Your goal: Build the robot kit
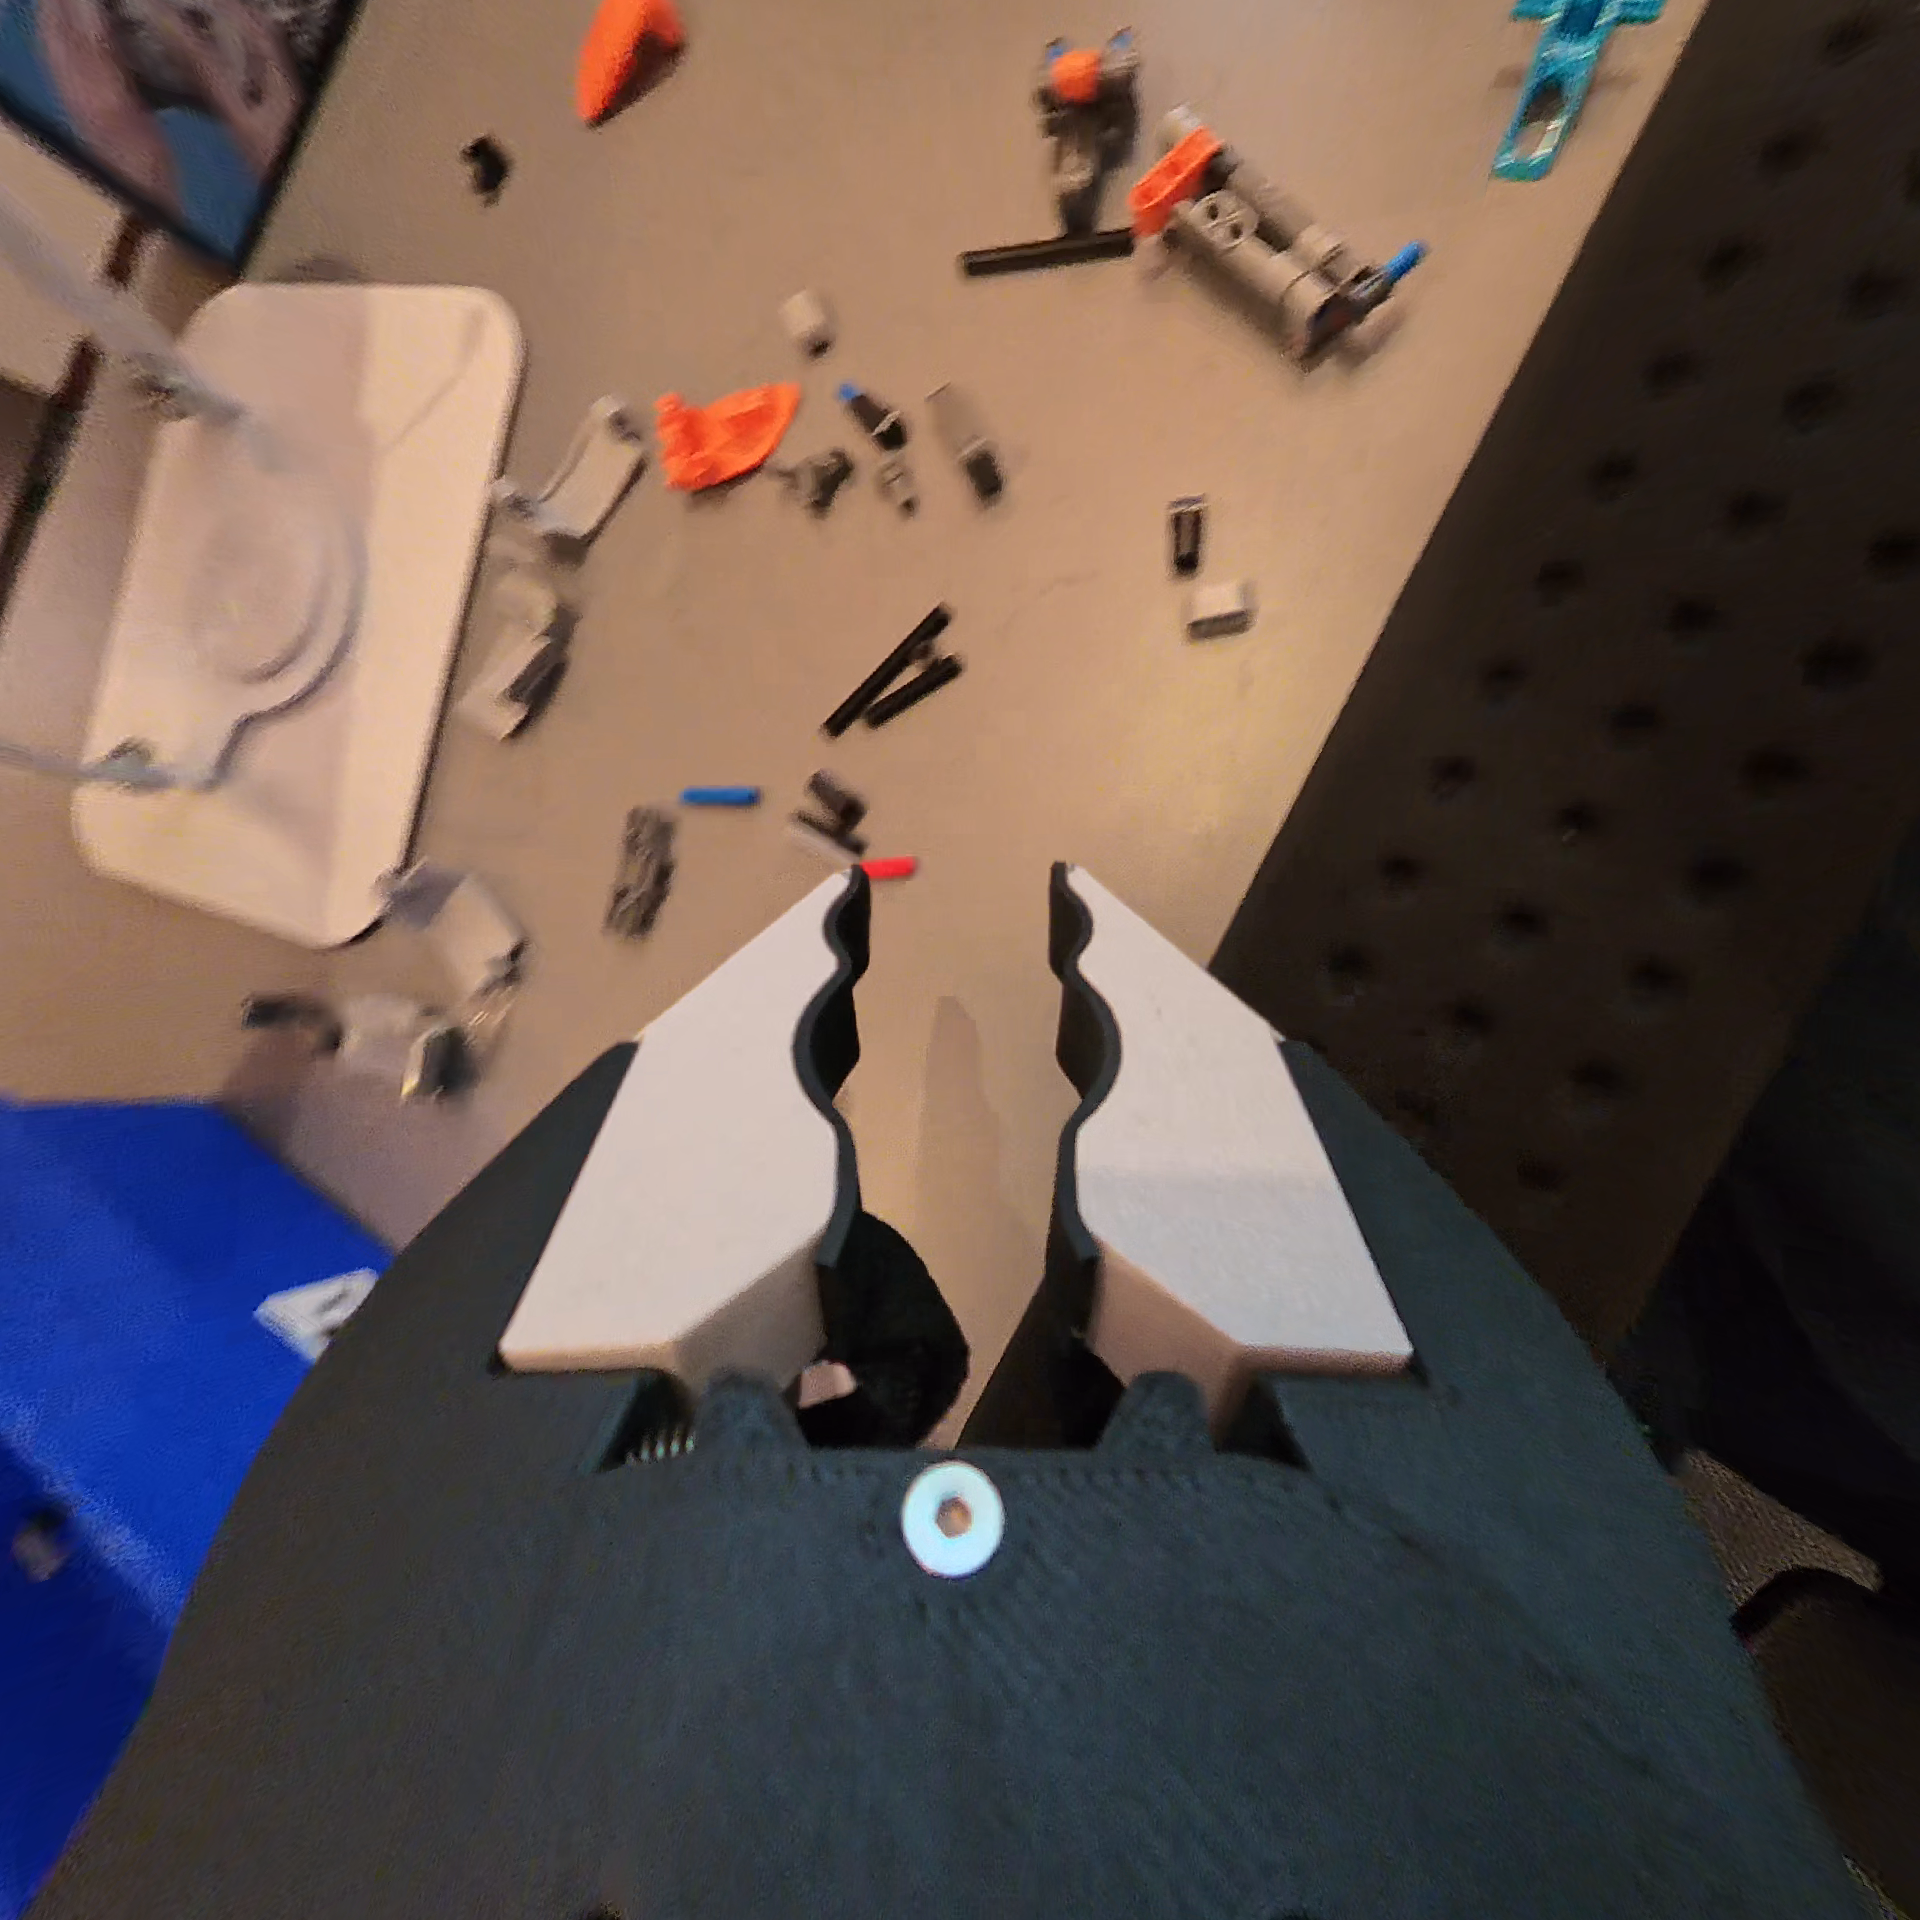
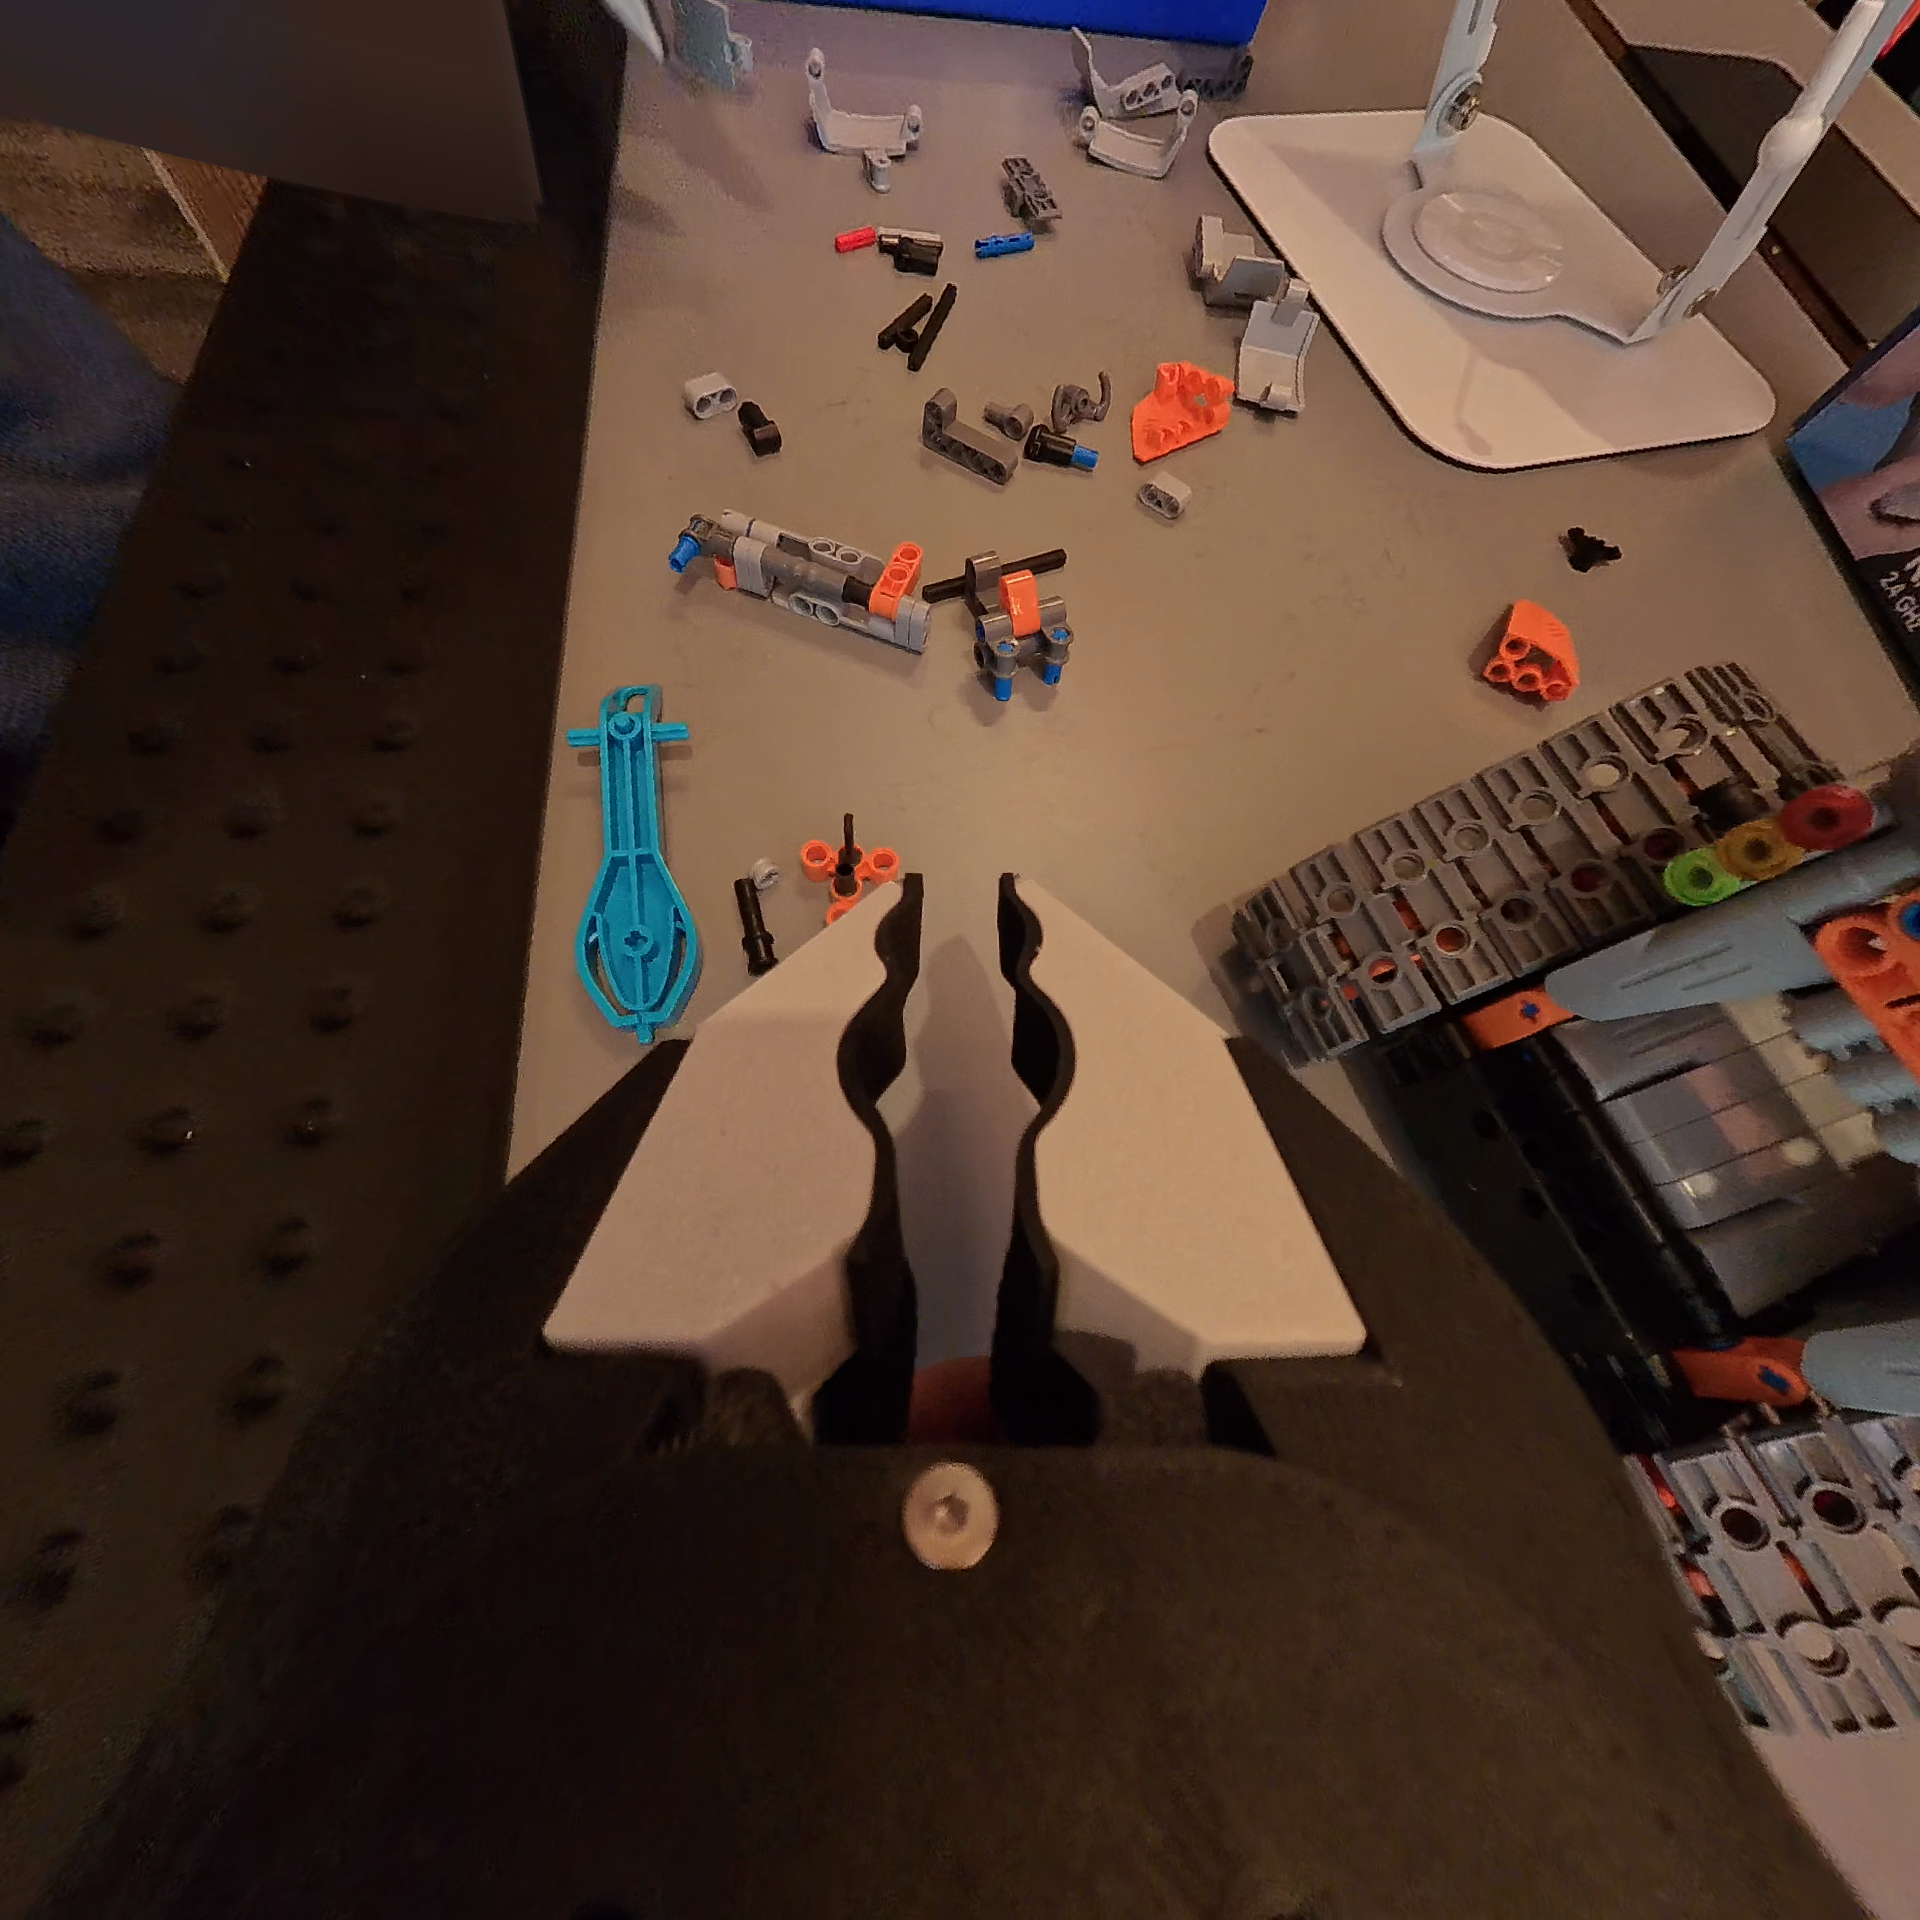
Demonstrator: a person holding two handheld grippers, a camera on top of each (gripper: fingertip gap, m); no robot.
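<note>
My left gripper [image 1: 958,878] is open and empty above a grey table strewn with small building-toy parts. A red pin [image 1: 888,868] lies just off its left fingertip, with a black connector [image 1: 831,810] and a blue pin [image 1: 720,797] a little beyond. My right gripper [image 2: 959,888] is empty, its jaws a narrow gap apart. An orange three-lobed piece with a black axle [image 2: 847,868] sits just left of its left fingertip, next to a black pin [image 2: 756,920] and a teal tool [image 2: 631,883]. A tracked grey model [image 2: 1507,883] stands to its right.
Two grey-and-orange sub-assemblies [image 2: 805,582] [image 2: 1013,623] lie mid-table; the long one also shows in the left wrist view [image 1: 1257,249]. A white stand base [image 2: 1507,416] [image 1: 312,582] sits at the far side. A black perforated board [image 2: 260,831] [image 1: 1610,675] borders the table. A blue bin [image 1: 125,1299] is near left. About 30 centimetres separates my left fingertips from my right. My right gripper is the nearer one to the black pin [image 2: 756,920]: about 5 centimetres, against 25 centimetres. The black connector [image 1: 831,810] is about 7 centimetres from my left fingertips. Seen from the right wrist view [image 2: 913,251] as well.
</note>
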